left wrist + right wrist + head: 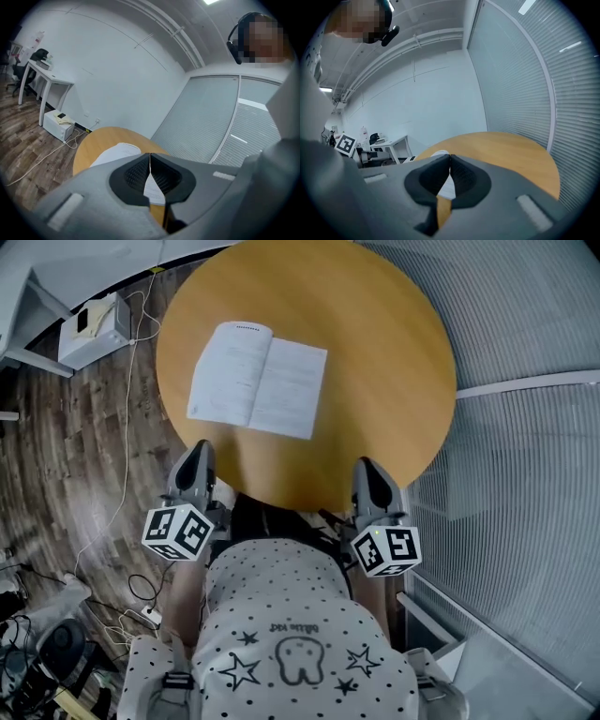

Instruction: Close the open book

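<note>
While open, paper book (258, 379), round tabletop (380, 329)

White top (281, 615) — black dots, stars, a tooth motif — and grey left claw (195, 451) and right claw (368, 468) with black-and-white marker cubes (176, 532).

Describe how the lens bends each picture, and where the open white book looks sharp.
Head view: the open white paper book is sharp and evenly lit on the round wooden table; the grey slatted blinds curve at the edges. Left gripper view: fisheye, black corners, book partly hidden behind the left gripper. Right gripper view: same bending; the right gripper looks soft.
</note>
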`<state>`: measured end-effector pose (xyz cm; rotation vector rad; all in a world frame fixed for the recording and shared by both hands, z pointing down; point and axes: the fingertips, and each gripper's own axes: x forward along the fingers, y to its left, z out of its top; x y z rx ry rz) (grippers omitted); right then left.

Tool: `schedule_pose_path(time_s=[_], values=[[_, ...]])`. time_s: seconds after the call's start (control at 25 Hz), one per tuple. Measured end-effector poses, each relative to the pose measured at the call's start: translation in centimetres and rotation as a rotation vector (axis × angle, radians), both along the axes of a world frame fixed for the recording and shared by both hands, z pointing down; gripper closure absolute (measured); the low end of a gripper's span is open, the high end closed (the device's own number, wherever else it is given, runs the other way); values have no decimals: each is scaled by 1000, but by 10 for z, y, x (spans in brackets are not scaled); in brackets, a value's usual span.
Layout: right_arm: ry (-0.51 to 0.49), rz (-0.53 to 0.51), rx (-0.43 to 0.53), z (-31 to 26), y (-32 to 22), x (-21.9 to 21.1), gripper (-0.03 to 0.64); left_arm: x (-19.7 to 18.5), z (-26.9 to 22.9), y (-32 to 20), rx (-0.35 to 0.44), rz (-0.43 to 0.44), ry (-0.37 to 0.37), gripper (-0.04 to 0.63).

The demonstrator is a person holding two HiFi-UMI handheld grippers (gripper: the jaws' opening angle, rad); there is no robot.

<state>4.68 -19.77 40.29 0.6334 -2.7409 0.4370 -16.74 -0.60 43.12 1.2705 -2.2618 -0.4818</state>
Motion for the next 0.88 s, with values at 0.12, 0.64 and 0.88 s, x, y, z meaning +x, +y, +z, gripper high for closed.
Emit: schedule_pose_path(time_s=[0.12,0.64,0.88], values=[[4,-11,-1,-2,-1,-4,612,-1,3,0,28,-6,52,568],[38,-12,15,-9,1,4,612,-17,59,1,205,-110,361,400],[51,-13,24,-16,2,5,612,-15,91,-7,185,-111,450,383]])
